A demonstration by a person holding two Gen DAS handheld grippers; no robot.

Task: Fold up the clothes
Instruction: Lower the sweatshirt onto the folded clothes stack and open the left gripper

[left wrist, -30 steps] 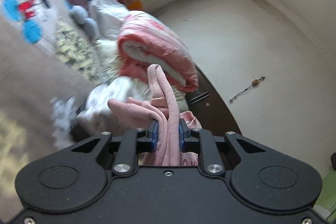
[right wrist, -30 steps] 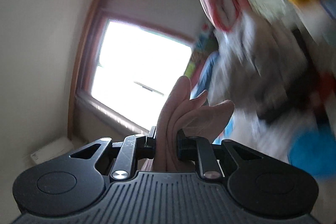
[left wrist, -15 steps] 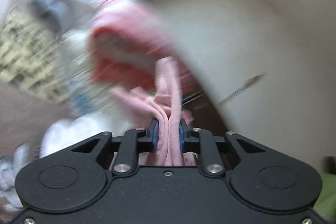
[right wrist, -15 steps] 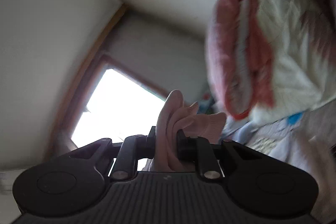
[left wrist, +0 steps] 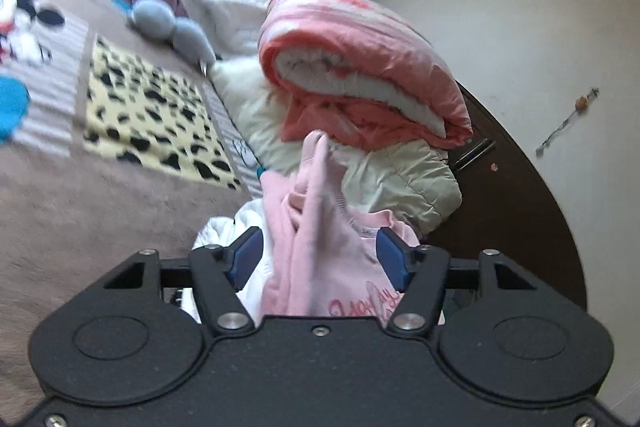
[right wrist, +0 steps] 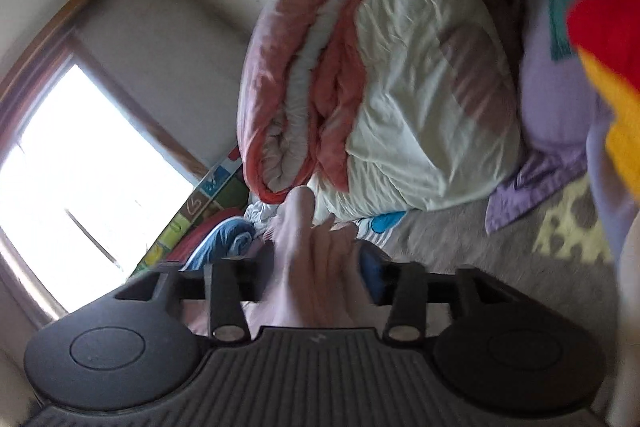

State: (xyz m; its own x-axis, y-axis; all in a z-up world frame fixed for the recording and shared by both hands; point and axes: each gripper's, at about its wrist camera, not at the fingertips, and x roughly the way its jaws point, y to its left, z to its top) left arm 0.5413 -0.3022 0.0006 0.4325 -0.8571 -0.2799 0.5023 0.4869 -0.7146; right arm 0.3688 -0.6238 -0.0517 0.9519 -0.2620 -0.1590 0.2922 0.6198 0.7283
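Bedding covers the bed (left wrist: 100, 195), a rolled quilt (left wrist: 360, 67) ahead. Both the left gripper (left wrist: 318, 259) and right gripper (right wrist: 304, 279) have just spread their jaws, the pink sweatshirt (left wrist: 320, 247) lying loose between them, unclamped.

a home bedroom, most likely a child's. a bed fills the left wrist view, covered by a brown plush blanket (left wrist: 80, 195) with a cartoon mouse print at 9 o'clock and a yellow patch with black spots beside it. a rolled salmon-pink quilt (left wrist: 360, 67) lies on a cream duvet (left wrist: 404, 183) at 12 o'clock, a grey soft toy (left wrist: 168, 27) at 10 o'clock. a dark wooden headboard (left wrist: 512, 211) stands against a plain cream wall (left wrist: 540, 7) at 3 o'clock. in the right wrist view a bright wood-framed window (right wrist: 76, 167) sits at 9 o'clock, and a lilac pillow (right wrist: 556, 99) at 2 o'clock.
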